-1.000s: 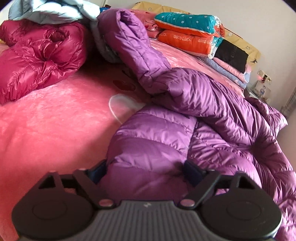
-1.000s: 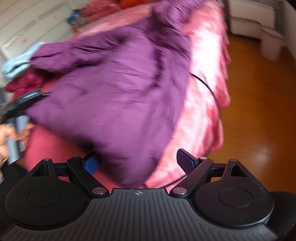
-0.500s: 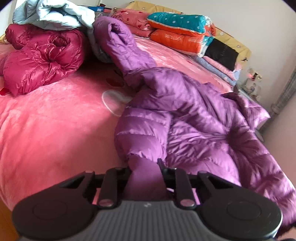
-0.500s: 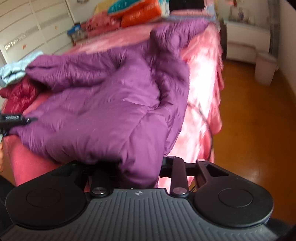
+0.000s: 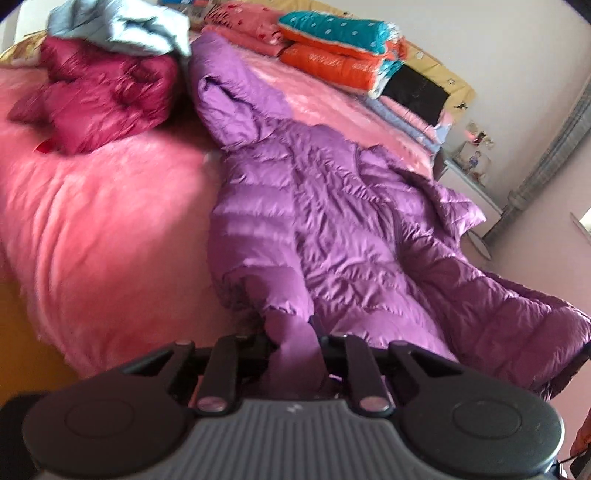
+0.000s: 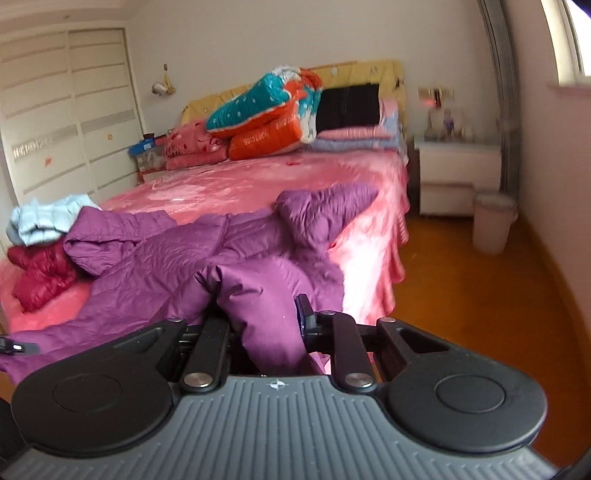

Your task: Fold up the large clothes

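Note:
A purple quilted down coat [image 5: 332,229] lies stretched along the pink bed [image 5: 103,229], hood toward the pillows, hem at the near edge. My left gripper [image 5: 293,343] is shut on the coat's hem at the bed's foot. My right gripper [image 6: 264,317] is shut on another part of the same coat [image 6: 177,258], near the bed's right corner. The coat's far sleeve [image 6: 325,210] hangs toward the bed's right edge. The fingertips of both grippers are buried in fabric.
A crimson down jacket [image 5: 103,96] and a pale blue one [image 5: 122,29] are heaped at the bed's left. Folded quilts [image 6: 273,110] are stacked at the headboard. A white nightstand [image 6: 458,173] and a pink bin [image 6: 493,225] stand on the wooden floor [image 6: 461,295] to the right.
Both grippers closed on the coat's hem, from open a second ago. They have pulled back from the bed, and the coat now lies stretched out longer and flatter.

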Tool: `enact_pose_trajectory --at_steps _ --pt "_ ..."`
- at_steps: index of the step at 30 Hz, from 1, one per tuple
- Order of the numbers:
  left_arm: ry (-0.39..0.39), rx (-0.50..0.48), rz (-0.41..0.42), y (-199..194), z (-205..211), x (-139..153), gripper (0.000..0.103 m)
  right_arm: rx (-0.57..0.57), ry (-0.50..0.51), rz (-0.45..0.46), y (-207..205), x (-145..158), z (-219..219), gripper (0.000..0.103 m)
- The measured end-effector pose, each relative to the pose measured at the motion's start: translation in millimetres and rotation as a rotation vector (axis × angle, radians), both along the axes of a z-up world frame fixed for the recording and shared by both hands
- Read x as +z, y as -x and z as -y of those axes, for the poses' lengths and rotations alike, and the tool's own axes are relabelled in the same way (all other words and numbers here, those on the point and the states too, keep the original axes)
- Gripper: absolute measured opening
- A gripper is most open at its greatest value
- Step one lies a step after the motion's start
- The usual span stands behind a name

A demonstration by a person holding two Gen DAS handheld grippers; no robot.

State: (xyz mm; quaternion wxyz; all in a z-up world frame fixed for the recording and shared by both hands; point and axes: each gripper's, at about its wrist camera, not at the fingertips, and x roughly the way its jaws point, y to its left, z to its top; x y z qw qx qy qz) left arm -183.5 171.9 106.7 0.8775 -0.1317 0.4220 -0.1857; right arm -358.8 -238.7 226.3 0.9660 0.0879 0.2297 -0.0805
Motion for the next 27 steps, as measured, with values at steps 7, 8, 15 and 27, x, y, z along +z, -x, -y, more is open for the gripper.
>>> enact_pose_trajectory --at_steps 7,8,15,27 --pt "-0.029 0.051 -0.051 3.0 -17.6 -8.8 0.015 0.013 0.095 -0.132 12.6 -6.3 8.1 0.020" --pt "-0.032 0.057 -0.057 2.4 -17.1 -8.7 0.015 0.024 0.079 -0.164 12.9 -9.6 9.5 0.021" --pt "-0.051 0.108 -0.064 5.8 -21.6 -2.0 0.020 0.040 -0.004 -0.258 22.0 -20.2 23.2 0.055" --pt "0.012 0.099 0.173 30.7 -3.6 94.7 0.046 0.065 -0.177 -0.085 61.6 24.9 26.8 0.093"
